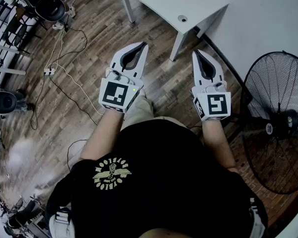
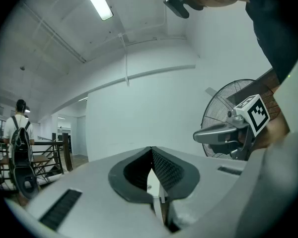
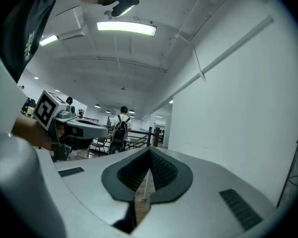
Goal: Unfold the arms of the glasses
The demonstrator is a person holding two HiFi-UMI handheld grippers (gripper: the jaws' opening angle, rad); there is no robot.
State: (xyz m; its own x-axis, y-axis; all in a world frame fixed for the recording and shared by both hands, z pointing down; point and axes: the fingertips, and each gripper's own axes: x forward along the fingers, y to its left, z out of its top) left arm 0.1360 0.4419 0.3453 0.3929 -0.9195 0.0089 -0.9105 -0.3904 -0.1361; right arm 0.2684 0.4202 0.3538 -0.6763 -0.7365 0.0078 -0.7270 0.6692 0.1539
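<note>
Left gripper [image 1: 143,45] and right gripper [image 1: 198,52] both pressed together, nothing between jaws, held level side by side over wooden floor [image 1: 92,38], near white bench [image 1: 188,6]. Glasses visible in 0 of 3 views.

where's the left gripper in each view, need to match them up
Head view: the left gripper is left of centre, above the wood floor, jaws together.
Left gripper view: the left gripper fills the bottom centre, seen along its own closed jaws.
Right gripper view: the left gripper is at mid-left, seen from the side.
Shared landmark: the white wall.
</note>
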